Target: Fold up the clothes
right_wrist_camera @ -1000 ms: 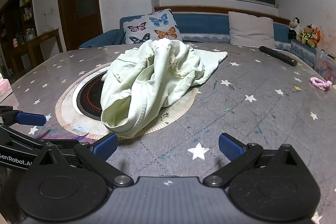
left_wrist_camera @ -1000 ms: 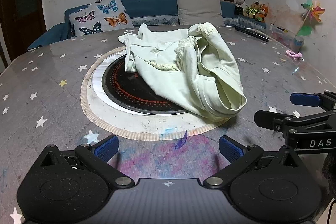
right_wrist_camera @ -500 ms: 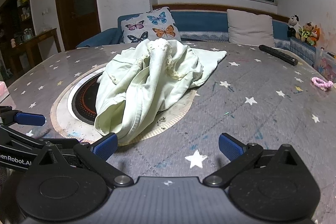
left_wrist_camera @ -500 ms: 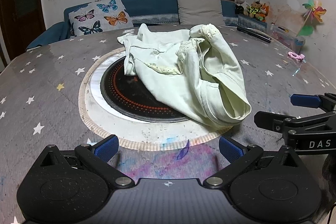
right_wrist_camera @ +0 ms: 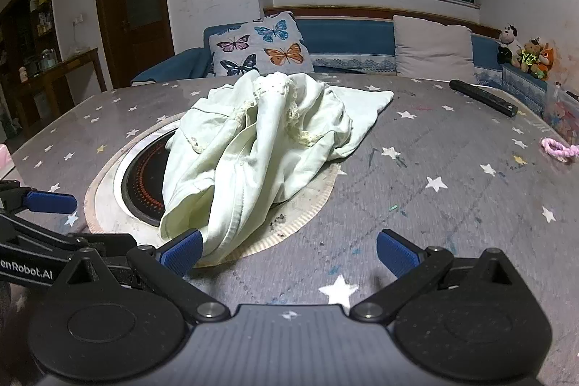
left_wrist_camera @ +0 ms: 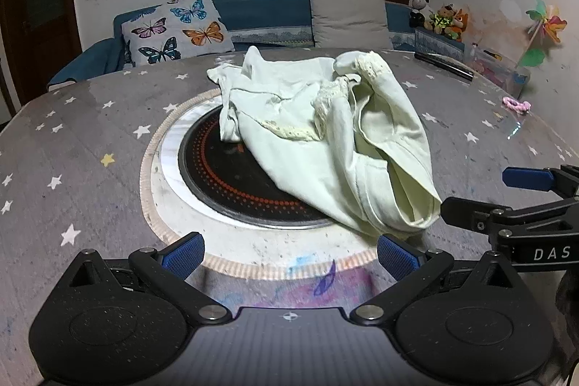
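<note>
A crumpled pale green garment with lace trim [left_wrist_camera: 336, 140] lies in a heap over the round black cooktop [left_wrist_camera: 231, 183] in the table's middle; it also shows in the right wrist view [right_wrist_camera: 260, 147]. My left gripper [left_wrist_camera: 289, 257] is open and empty, just short of the garment's near edge. My right gripper [right_wrist_camera: 287, 252] is open and empty, its left fingertip [right_wrist_camera: 181, 250] close to the garment's near hem. Each gripper shows at the edge of the other's view: the right gripper [left_wrist_camera: 514, 201] and the left gripper [right_wrist_camera: 43, 216].
The round table has a grey star-print cover [left_wrist_camera: 83, 147]. A black remote [right_wrist_camera: 483, 96], a pink hair tie [right_wrist_camera: 559, 147] and a box of small items [left_wrist_camera: 501, 75] lie at the right. A sofa with a butterfly cushion [left_wrist_camera: 177, 29] stands behind.
Both grippers have moved forward toward the garment, which looms larger. The garment itself has not moved. Both grippers stay open.
</note>
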### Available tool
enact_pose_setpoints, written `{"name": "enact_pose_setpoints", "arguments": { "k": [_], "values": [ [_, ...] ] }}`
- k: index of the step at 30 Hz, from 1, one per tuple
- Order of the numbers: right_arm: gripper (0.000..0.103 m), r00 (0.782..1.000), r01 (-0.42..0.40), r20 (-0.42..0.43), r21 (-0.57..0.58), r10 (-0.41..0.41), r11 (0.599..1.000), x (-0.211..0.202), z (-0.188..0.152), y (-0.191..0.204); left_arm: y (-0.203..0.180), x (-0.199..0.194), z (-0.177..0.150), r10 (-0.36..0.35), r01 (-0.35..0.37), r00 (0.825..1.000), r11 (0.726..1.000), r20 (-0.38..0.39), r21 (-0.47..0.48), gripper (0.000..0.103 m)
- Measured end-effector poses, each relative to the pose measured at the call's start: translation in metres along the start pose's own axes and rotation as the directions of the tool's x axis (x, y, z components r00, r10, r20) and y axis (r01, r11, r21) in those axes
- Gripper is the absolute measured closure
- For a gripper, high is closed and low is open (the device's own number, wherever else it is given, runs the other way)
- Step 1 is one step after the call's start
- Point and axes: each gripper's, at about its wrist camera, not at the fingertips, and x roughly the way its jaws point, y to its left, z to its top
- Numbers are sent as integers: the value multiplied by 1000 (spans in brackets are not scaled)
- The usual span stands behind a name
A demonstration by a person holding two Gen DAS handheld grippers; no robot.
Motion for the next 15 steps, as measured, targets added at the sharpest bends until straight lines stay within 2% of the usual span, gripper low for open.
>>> {"name": "enact_pose_setpoints", "arguments": {
  "k": [15],
  "values": [
    [1,1000,2,20,-9,-1,1000,9,34,-11,5,9,41,26,-27,998,999,58,20,1]
  ]
}}
